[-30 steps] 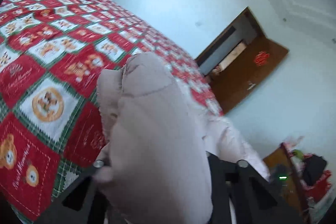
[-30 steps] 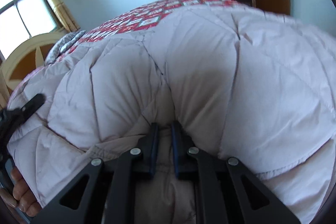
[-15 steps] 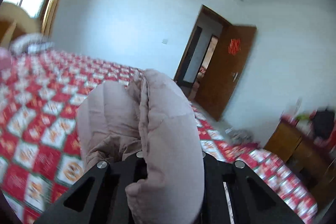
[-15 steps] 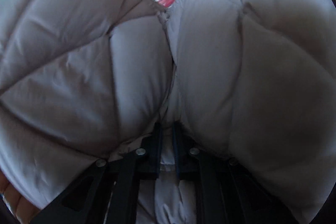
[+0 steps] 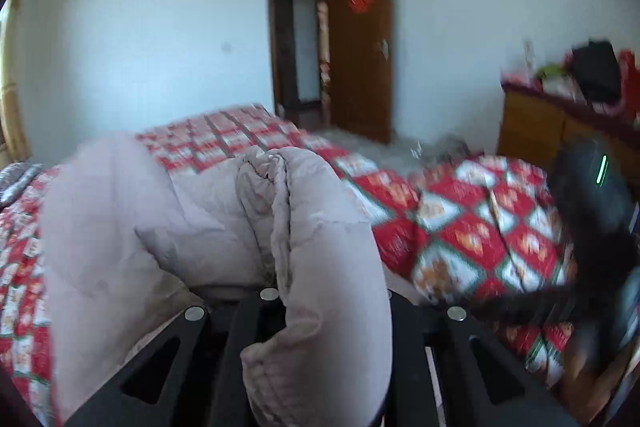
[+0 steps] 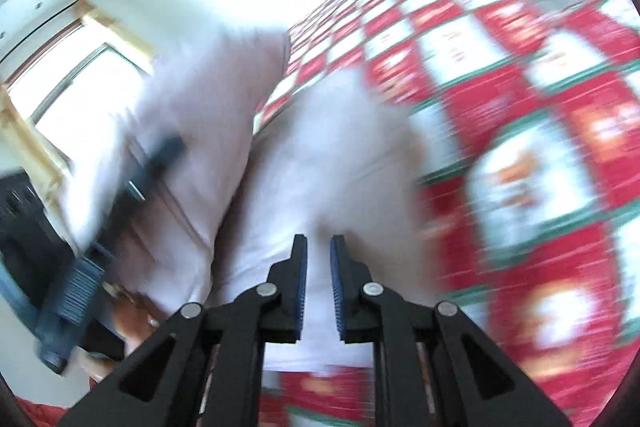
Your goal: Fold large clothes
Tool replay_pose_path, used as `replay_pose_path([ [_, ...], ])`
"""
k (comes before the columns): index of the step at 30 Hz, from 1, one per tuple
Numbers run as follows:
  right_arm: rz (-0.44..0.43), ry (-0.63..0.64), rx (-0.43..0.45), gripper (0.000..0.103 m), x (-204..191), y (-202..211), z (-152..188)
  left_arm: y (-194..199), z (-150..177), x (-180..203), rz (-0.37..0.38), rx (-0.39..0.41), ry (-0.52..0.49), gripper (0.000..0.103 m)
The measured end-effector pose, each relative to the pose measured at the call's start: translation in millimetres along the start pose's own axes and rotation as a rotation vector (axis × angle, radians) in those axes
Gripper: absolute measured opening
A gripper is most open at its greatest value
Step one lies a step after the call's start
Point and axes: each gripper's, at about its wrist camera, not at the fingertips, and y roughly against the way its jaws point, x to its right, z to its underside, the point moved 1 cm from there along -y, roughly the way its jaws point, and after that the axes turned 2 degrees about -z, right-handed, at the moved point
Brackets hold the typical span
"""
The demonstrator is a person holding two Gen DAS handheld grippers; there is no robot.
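A pale pink quilted down jacket lies bunched on the bed. My left gripper is shut on a thick fold of it, and the padding hides its fingertips. In the right wrist view the jacket lies on the bed below my right gripper. Its blue-padded jaws stand slightly apart with nothing between them. The left gripper shows there, blurred, at the left against the raised jacket part.
The bed has a red, white and green checked quilt. An open brown door is in the far wall. A wooden dresser with clutter stands at the right. A window is at the left.
My right gripper has let go of the jacket, opened slightly and pulled back; the jacket now lies on the bed. My left gripper has swung round, still holding its fold.
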Motion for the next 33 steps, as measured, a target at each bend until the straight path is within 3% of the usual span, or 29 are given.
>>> replay_pose_path([
  [2,0.028,-0.014,0.04,0.018,14.5,15.0,-7.9,-17.3,17.1,17.2,0.011,-0.04,-0.049,0.013],
  [4,0.0,-0.035,0.066,0.029,18.4,19.1,-17.2,-23.6,29.6,32.0,0.006,-0.048,-0.108,0.013],
  [6,-0.046,-0.045,0.082,0.056,17.5,17.5,-25.0,-28.1,39.7,44.6,-0.003,-0.05,-0.172,0.013],
  [8,-0.114,-0.016,0.068,0.061,7.7,7.0,-44.5,-30.0,43.6,48.3,-0.002,-0.051,-0.197,0.014],
  [11,-0.132,0.073,0.019,0.06,-15.2,-6.9,-60.3,-28.9,44.4,42.2,0.025,-0.05,-0.179,0.013],
  [12,-0.134,0.104,-0.004,0.055,-20.1,-17.3,-64.7,-28.5,44.6,40.5,0.034,-0.051,-0.178,0.013],
  [13,-0.135,0.138,-0.046,0.049,-26.2,-32.2,-67.9,-28.2,44.2,39.7,0.036,-0.051,-0.181,0.014],
  [15,-0.031,0.206,-0.108,0.021,-24.8,-57.7,-69.2,-26.4,44.6,36.0,0.047,-0.062,-0.191,0.014],
  [16,0.018,0.233,-0.141,0.021,-24.9,-68.4,-67.1,-26.2,44.1,34.7,0.047,-0.072,-0.195,0.014],
  [22,0.021,0.225,-0.184,0.019,-19.2,-72.9,-53.9,-7.9,45.7,35.4,0.045,-0.13,-0.302,0.025],
  [25,0.038,0.237,-0.198,0.019,-17.1,-69.7,-56.1,11.8,44.7,38.9,0.03,-0.099,-0.359,0.029],
  [28,0.081,0.294,-0.218,0.019,-23.5,-75.6,-57.7,34.1,37.5,30.7,0.071,-0.085,-0.314,0.03],
  [30,0.084,0.314,-0.23,0.019,-24.9,-82.2,-58.6,45.9,30.2,13.8,0.131,-0.093,-0.22,0.03],
  [33,0.079,0.328,-0.233,0.021,-26.4,-86.5,-52.0,51.1,26.3,-10.2,0.195,-0.142,-0.13,0.03],
])
